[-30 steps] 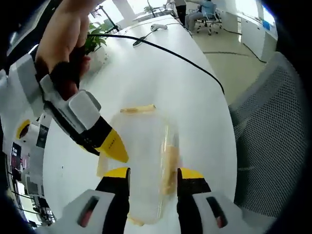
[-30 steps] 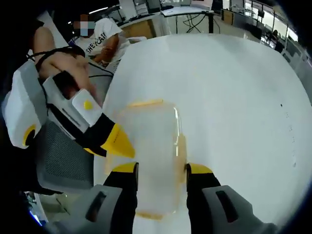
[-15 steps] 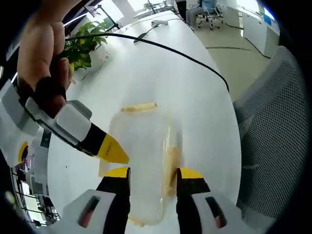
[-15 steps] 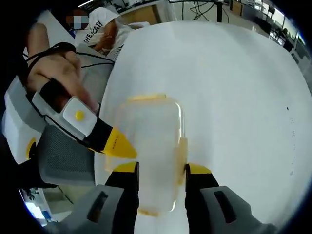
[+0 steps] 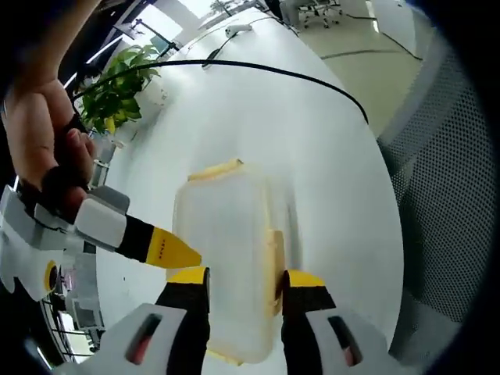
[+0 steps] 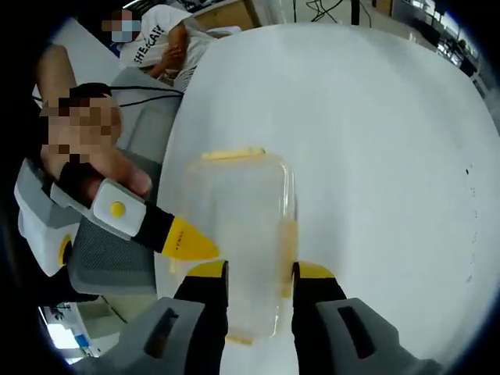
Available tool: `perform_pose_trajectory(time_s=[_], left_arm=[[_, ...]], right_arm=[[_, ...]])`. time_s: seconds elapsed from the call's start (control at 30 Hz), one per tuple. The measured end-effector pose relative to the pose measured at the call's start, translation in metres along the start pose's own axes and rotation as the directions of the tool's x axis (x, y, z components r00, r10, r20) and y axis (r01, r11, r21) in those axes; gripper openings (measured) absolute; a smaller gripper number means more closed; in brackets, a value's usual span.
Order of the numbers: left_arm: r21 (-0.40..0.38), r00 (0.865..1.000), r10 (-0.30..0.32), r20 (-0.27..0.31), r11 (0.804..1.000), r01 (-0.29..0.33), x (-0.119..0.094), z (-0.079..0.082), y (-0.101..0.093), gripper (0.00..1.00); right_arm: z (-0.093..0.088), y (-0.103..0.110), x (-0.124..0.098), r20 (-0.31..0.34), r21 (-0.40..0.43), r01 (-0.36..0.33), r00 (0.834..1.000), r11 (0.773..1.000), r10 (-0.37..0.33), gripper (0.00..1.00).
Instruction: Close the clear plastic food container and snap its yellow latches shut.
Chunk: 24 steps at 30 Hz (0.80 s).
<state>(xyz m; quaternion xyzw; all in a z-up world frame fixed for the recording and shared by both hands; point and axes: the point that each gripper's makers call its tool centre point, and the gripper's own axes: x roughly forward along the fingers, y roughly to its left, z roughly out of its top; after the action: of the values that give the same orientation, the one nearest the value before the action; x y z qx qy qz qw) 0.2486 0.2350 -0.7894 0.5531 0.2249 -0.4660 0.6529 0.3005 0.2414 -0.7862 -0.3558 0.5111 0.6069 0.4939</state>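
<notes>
Two tools, the left tool point(image 5: 238, 275) and right tool point(image 6: 260, 269), each straddle the clear container point(image 5: 223, 258) low-centre on the white bench point(image 5: 312, 148), jaws narrow around it without clearly gripping; press each yellow latch point(image 5: 273, 258) squarely inward until it seats.

A white table point(image 5: 328, 156) with a rounded edge carries everything here; in the right gripper view its top point(image 6: 375, 141) is broad and plain. Lying flat on it is a clear plastic food container point(image 5: 223, 258) with yellow latches point(image 5: 215, 169) at its end and side (lid on, seen also at point(image 6: 238, 234)). A black cable point(image 5: 297, 78) runs across the surface toward the edge, and a potted plant point(image 5: 117, 98) stands near the far side. Small dark specks point(image 6: 469, 172) dot the top.
</notes>
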Motion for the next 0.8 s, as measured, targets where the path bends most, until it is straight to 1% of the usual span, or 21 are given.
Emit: perform_pose_trajectory(time_s=[0.17, 0.27, 0.3, 0.4, 0.43, 0.5, 0.53, 0.57, 0.6, 0.67, 0.73, 0.8], left_arm=[[-0.001, 1.000, 0.005, -0.008, 1.000, -0.005, -0.002, 0.001, 0.000, 0.30], [0.004, 1.000, 0.011, -0.009, 1.000, -0.011, -0.002, 0.001, 0.000, 0.30], [0.009, 1.000, 0.013, -0.012, 1.000, -0.012, -0.001, 0.001, -0.001, 0.30], [0.022, 1.000, 0.012, -0.018, 1.000, -0.012, -0.001, 0.001, -0.001, 0.31], [0.025, 1.000, 0.000, -0.019, 1.000, 0.001, -0.002, 0.002, -0.001, 0.31], [0.022, 1.000, -0.021, -0.018, 1.000, 0.021, -0.004, 0.002, -0.001, 0.31], [0.019, 0.999, -0.053, -0.013, 0.998, 0.053, -0.005, 0.002, -0.003, 0.34], [0.005, 0.995, -0.095, -0.007, 0.995, 0.095, -0.006, 0.002, -0.008, 0.37], [0.010, 0.993, -0.114, -0.008, 0.993, 0.114, -0.007, 0.002, -0.009, 0.41], [0.034, 0.990, -0.139, -0.013, 0.990, 0.139, -0.008, 0.001, -0.013, 0.46], [0.048, 0.988, -0.154, -0.014, 0.987, 0.154, -0.009, 0.001, -0.015, 0.50], [0.042, 0.985, -0.171, -0.009, 0.984, 0.171, -0.010, 0.001, -0.017, 0.54]], right_arm=[[0.004, -0.001, 0.001, -0.032, 0.005, 0.002, 0.999, 1.000, -0.002, 0.29], [0.004, -0.002, 0.000, -0.035, 0.011, 0.001, 0.999, 1.000, -0.001, 0.29], [0.004, -0.003, 0.000, -0.031, 0.014, 0.000, 1.000, 1.000, 0.001, 0.29], [0.004, -0.003, -0.002, 0.026, 0.023, -0.001, 1.000, 1.000, 0.000, 0.30], [0.003, -0.002, -0.002, 0.032, 0.024, 0.000, 0.999, 1.000, -0.001, 0.30], [0.005, -0.002, -0.003, 0.061, -0.002, 0.014, 0.998, 1.000, -0.014, 0.30], [0.005, -0.001, -0.004, 0.091, 0.002, 0.029, 0.995, 1.000, -0.029, 0.30], [0.006, -0.002, -0.005, 0.107, 0.008, 0.042, 0.993, 0.999, -0.042, 0.30], [0.005, 0.000, -0.006, 0.122, 0.004, 0.056, 0.991, 0.998, -0.056, 0.30], [0.006, 0.000, -0.007, 0.152, -0.001, 0.083, 0.985, 0.997, -0.082, 0.30], [0.006, 0.001, -0.008, 0.167, -0.002, 0.114, 0.980, 0.994, -0.112, 0.30], [0.006, 0.000, -0.008, 0.175, 0.007, 0.132, 0.976, 0.991, -0.131, 0.30]])
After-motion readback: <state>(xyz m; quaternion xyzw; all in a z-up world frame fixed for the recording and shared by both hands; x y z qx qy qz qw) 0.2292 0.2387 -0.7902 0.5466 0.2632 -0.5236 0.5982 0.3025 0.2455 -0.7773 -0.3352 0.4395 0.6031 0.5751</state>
